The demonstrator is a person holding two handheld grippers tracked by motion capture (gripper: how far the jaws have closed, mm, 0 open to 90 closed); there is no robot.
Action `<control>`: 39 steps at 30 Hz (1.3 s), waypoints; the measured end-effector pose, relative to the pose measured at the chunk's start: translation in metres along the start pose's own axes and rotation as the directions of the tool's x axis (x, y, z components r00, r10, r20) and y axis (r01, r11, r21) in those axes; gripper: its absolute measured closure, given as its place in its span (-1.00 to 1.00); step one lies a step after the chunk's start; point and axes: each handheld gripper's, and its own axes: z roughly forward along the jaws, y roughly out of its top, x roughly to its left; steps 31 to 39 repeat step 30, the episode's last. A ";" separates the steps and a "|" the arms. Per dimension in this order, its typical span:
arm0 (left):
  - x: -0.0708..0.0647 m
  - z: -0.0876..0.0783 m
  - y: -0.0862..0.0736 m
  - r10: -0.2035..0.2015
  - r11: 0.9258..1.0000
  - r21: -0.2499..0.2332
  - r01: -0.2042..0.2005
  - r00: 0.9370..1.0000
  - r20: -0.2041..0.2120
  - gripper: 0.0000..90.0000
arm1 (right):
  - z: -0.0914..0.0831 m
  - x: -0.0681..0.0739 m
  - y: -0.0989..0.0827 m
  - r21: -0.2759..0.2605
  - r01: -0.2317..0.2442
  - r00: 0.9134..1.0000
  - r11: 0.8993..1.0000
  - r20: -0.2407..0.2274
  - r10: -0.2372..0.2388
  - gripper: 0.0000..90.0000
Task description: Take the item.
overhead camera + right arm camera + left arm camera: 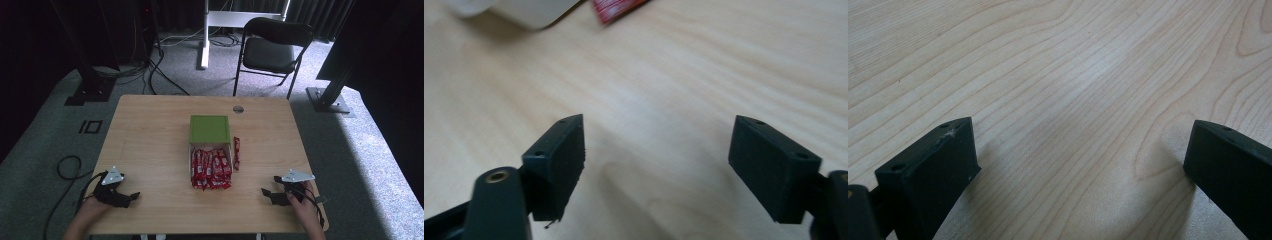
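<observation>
Seen from above and behind, the high view looks forward and down across the whole light wooden table [150,150]. Both gripper views skim that same tabletop at close range, between wide-set black jaws.
</observation>
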 end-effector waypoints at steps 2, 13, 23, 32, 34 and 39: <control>0.000 0.000 0.000 0.000 1.000 0.000 0.000 1.000 0.000 -0.96 | 0.001 0.001 -0.003 0.015 0.030 0.999 0.999 -0.034 -0.029 -0.55; 0.000 0.000 0.000 0.001 1.000 0.000 -0.001 1.000 0.000 -0.97 | -0.003 0.000 -0.007 0.038 0.072 0.996 0.997 -0.059 -0.070 -0.66; 0.000 0.000 0.000 0.000 1.000 0.000 0.000 1.000 0.000 -0.97 | -0.004 0.002 -0.009 0.069 0.168 0.985 0.983 -0.051 -0.165 -0.74; 0.000 0.000 0.000 0.000 1.000 0.000 0.000 1.000 0.000 -0.97 | -0.004 0.002 -0.009 0.069 0.168 0.985 0.983 -0.051 -0.165 -0.74; 0.000 0.000 0.000 0.000 1.000 0.000 0.000 1.000 0.000 -0.97 | -0.004 0.002 -0.009 0.069 0.168 0.985 0.983 -0.051 -0.165 -0.74; 0.000 0.000 0.000 0.000 1.000 0.000 0.000 1.000 0.000 -0.97 | -0.004 0.002 -0.009 0.069 0.168 0.985 0.983 -0.051 -0.165 -0.74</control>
